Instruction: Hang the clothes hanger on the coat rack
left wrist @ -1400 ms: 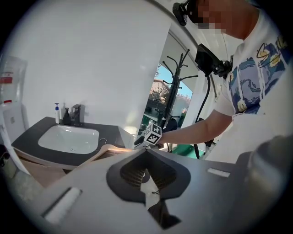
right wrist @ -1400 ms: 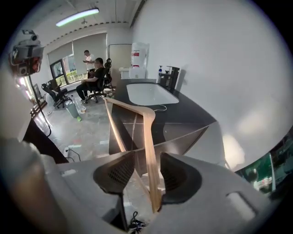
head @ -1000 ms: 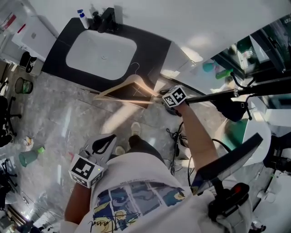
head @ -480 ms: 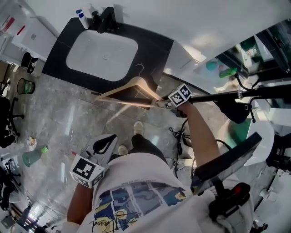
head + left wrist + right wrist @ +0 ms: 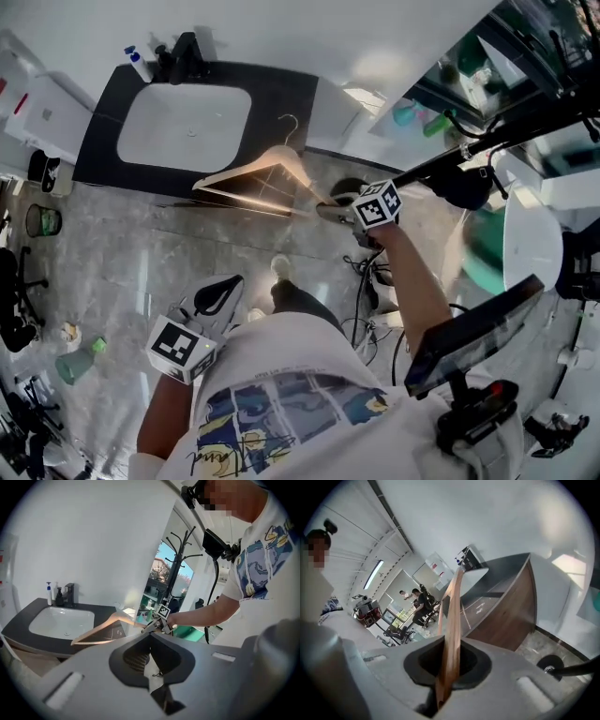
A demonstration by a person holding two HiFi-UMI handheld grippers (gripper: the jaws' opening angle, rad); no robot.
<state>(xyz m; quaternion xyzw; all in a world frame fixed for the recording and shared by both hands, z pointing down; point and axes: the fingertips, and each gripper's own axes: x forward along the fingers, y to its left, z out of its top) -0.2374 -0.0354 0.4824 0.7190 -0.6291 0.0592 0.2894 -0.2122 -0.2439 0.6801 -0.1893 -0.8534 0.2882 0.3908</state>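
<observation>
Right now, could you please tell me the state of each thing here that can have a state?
wooden clothes hanger: in the air, gripped at one end, not yet hung.
right hand-held gripper: shut on the hanger's end.
left hand-held gripper: shut, nothing between its jaws, held low.
coat rack: upright, no hanger on the hooks that show.
sink basin: empty.

Our right gripper (image 5: 446, 667) has its jaws closed on the wooden hanger (image 5: 453, 611), which rises edge-on before a dark counter (image 5: 506, 563). People (image 5: 421, 601) sit far behind.
</observation>
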